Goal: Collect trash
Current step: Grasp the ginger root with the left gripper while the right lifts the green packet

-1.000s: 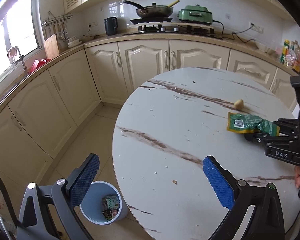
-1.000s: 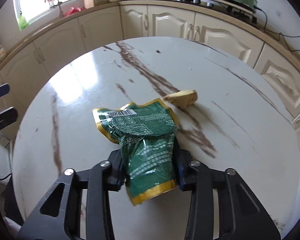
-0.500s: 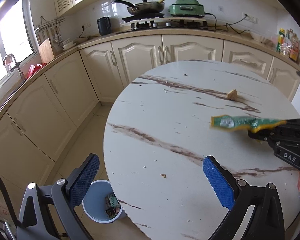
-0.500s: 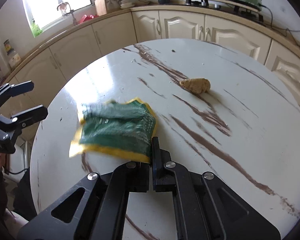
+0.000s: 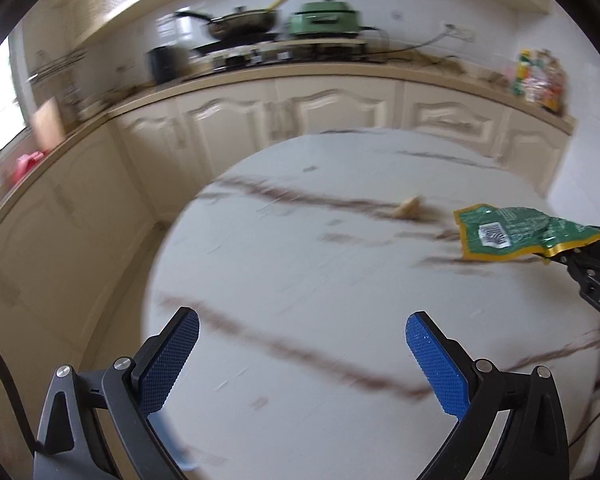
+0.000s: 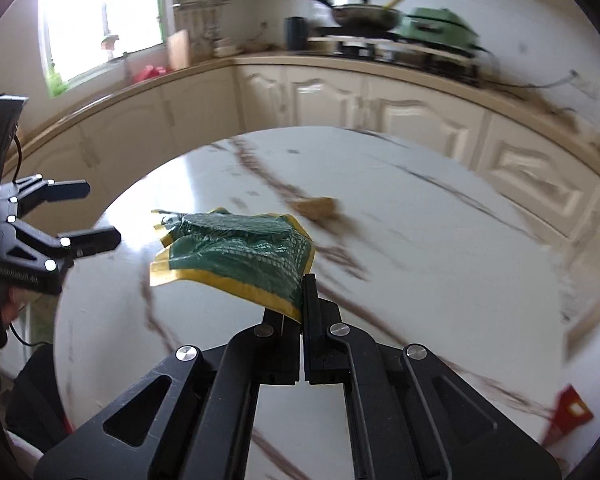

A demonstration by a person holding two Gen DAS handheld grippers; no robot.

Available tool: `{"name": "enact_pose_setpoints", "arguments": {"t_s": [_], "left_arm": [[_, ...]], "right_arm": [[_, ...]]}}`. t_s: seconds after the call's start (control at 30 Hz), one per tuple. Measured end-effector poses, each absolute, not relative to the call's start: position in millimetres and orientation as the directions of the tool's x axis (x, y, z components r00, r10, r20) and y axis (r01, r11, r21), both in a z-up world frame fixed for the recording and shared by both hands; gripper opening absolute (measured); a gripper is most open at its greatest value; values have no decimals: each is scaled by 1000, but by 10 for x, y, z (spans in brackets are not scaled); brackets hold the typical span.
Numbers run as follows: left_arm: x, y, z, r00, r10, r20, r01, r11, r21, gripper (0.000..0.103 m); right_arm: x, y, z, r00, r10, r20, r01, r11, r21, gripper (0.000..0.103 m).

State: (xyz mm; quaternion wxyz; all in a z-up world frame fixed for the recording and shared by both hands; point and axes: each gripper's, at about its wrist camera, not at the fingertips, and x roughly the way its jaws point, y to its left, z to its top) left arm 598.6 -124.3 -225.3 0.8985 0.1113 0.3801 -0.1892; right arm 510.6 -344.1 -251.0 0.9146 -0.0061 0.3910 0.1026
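Pinching the green wrapper [image 6: 240, 252], the right gripper [image 6: 302, 300] is clamped; the left gripper [image 5: 300, 360] gapes wide, empty.

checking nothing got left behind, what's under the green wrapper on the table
The green wrapper hangs clear of the white table, pinched at one corner by the right tongs. Bare marble shows below its edges; the patch directly beneath is covered.

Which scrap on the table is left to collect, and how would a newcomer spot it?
Start at the round marble table. Past the green wrapper clamped in the right claw, a small tan lump lies on a brown vein. It is the only loose, dull, rounded piece there.
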Motion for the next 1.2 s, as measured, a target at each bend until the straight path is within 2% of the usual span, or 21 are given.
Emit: {"name": "enact_pose_setpoints", "arguments": {"t_s": [0.2,0.3,0.47,0.5,0.57,0.63,0.7,0.77,0.8,1.0,1.2], "left_arm": [[6341,-1924,-2299,571,-311,-760,553,830,76,102],[6576,-2182,-2411,547,-285,-787,576,811,106,100],[6940,-2475,-2557,486,-295,-822,609,790,77,97],[6988,-2532,-2620,476,-284,-832,609,789,79,89],[7155,-2613,-2683,452,-288,-844,615,786,62,85],[7268,-2716,-2766,434,-283,-855,620,783,56,71],[7326,-2770,-2803,434,-294,-852,619,784,45,65],[7465,-2860,-2829,422,-315,-850,632,775,26,47],[7471,-2872,-2828,417,-333,-846,640,768,13,24],[7413,-2736,-2801,421,-360,-833,636,771,-12,16],[7124,-2435,-2487,446,-410,-796,638,769,-39,16]], "right_arm": [[5047,-3971,-2403,698,44,-715,-45,999,18,2],[5122,-4112,-2401,697,21,-717,-12,1000,17,2],[5288,-4253,-2451,688,7,-726,18,999,27,2],[5299,-4292,-2466,686,9,-727,22,999,34,2],[5345,-4360,-2511,684,15,-729,26,999,44,2],[5383,-4387,-2551,678,16,-735,27,999,46,2],[5414,-4392,-2583,672,23,-740,22,998,52,2],[5428,-4394,-2607,669,24,-743,22,998,52,2],[5438,-4403,-2619,665,27,-746,22,998,56,2],[5429,-4406,-2628,659,30,-751,30,997,67,2],[5351,-4236,-2477,672,40,-740,12,998,66,2]]}}
